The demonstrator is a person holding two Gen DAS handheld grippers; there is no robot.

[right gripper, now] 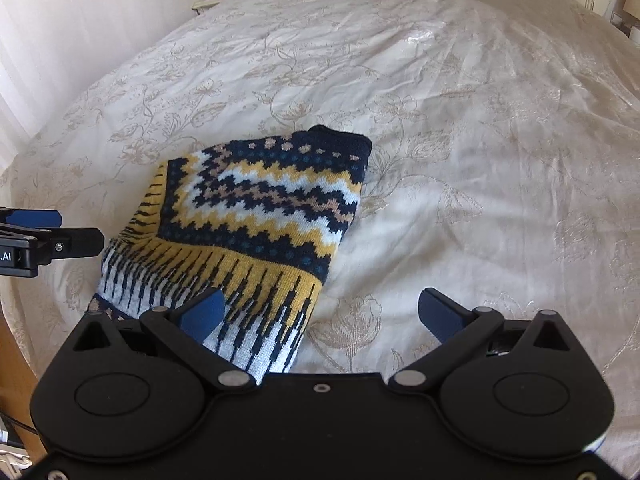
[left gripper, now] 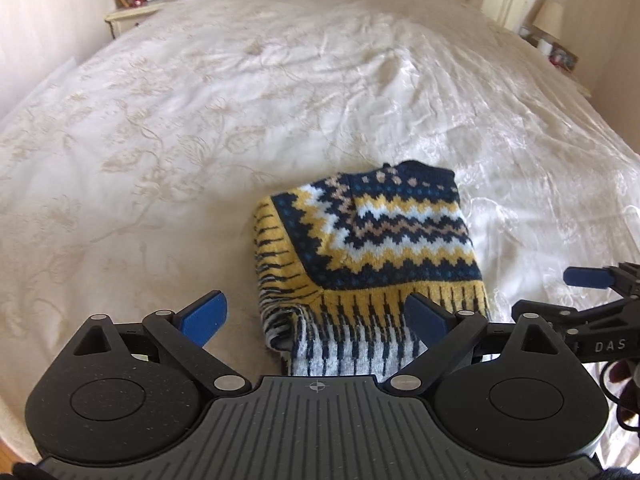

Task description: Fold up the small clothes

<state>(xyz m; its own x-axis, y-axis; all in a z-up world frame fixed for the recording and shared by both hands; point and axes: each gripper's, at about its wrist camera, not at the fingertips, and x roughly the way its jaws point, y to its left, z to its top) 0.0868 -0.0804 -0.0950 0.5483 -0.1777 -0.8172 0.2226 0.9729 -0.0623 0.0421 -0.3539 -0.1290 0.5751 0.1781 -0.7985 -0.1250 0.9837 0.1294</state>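
Folded sweater (left gripper: 368, 248) lies on the bed (left gripper: 200, 120) near us; both the left gripper (left gripper: 316, 316) and right gripper (right gripper: 320, 312) gape empty; we judge it soft, floppy, best pinched at edges.

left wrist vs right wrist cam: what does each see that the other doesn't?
Only the left wrist view: the lamp and clutter on the far-right nightstand, and the right gripper seen side-on at the right edge.

Only the right wrist view: a wooden edge at lower left, and the left gripper poking in from the left edge.

Both: the folded patterned sweater lying on the cream bedspread, the far-left nightstand with a clock and red item, and open jaws with nothing between them.
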